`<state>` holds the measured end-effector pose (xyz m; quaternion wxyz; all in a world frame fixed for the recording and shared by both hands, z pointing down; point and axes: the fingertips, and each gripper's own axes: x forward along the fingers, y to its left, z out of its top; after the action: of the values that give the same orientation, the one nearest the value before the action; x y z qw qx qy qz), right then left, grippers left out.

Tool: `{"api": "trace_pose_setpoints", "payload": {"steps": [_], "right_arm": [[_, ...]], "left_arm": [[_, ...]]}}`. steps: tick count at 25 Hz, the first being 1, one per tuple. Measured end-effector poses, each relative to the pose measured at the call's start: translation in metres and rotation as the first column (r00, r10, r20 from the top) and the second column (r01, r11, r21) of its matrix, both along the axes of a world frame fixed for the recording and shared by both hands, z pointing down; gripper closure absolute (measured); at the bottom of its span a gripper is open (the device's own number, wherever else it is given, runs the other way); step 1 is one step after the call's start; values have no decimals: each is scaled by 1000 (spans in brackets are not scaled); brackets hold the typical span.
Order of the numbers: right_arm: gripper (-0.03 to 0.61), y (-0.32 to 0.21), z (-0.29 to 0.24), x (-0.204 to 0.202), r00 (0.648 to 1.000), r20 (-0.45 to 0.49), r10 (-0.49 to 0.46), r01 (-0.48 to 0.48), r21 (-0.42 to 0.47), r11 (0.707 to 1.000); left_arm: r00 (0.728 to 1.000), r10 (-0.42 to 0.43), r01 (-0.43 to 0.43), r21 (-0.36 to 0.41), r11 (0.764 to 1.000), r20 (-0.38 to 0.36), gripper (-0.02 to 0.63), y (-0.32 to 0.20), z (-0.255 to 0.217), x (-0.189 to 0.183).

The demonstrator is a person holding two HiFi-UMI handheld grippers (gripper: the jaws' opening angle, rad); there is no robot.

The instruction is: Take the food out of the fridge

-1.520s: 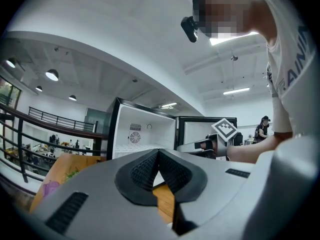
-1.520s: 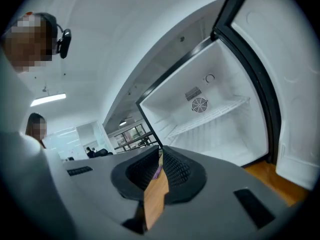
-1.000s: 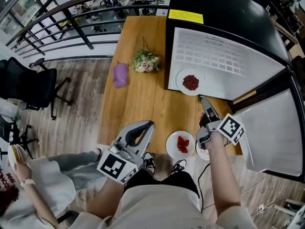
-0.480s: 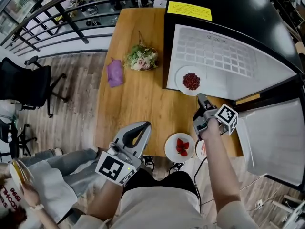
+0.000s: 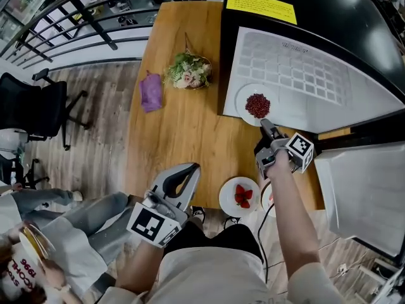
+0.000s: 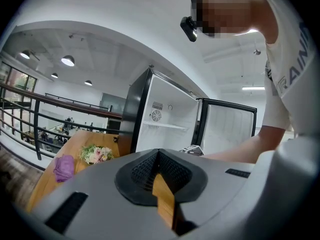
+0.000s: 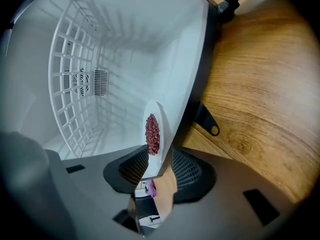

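Observation:
A white plate of red berries (image 5: 256,105) sits at the front edge of the open fridge's white floor (image 5: 297,75). My right gripper (image 5: 265,126) points at it with the jaws wide. In the right gripper view the plate (image 7: 152,134) stands edge-on, its near rim between the pads of the right gripper (image 7: 159,158), with a gap still showing beside it. My left gripper (image 5: 195,167) hovers over the table's near edge, shut and empty, and the left gripper (image 6: 159,153) shows only wood behind its closed tips.
On the wooden table (image 5: 183,132) lie a flower bunch (image 5: 188,75) and a purple cloth (image 5: 150,92). A plate of strawberries (image 5: 239,195) sits at the near edge, with a second plate (image 5: 266,196) half hidden under my right arm. The fridge door (image 5: 354,182) stands open at the right.
My right gripper has moved forward from beside the strawberry plate to the berry plate's rim and rolled. The left gripper has hardly shifted. A person at lower left has moved.

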<state>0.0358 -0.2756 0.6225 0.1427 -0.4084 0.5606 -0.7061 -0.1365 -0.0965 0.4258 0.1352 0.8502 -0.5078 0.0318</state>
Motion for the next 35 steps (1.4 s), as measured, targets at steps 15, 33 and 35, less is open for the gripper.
{"api": "trace_pose_setpoints", "payload": {"steps": [15, 33, 35], "right_arm": [[543, -5, 1, -2, 999, 48, 11, -11, 11, 1000], [551, 4, -37, 7, 997, 82, 12, -22, 130, 991], [550, 9, -49, 7, 996, 91, -3, -12, 162, 987]], "left_arm": [[1000, -3, 3, -18, 1000, 3, 607, 5, 8, -1], [1000, 6, -6, 5, 1000, 2, 607, 15, 0, 1], [1000, 4, -4, 15, 1000, 2, 607, 17, -3, 1]]}}
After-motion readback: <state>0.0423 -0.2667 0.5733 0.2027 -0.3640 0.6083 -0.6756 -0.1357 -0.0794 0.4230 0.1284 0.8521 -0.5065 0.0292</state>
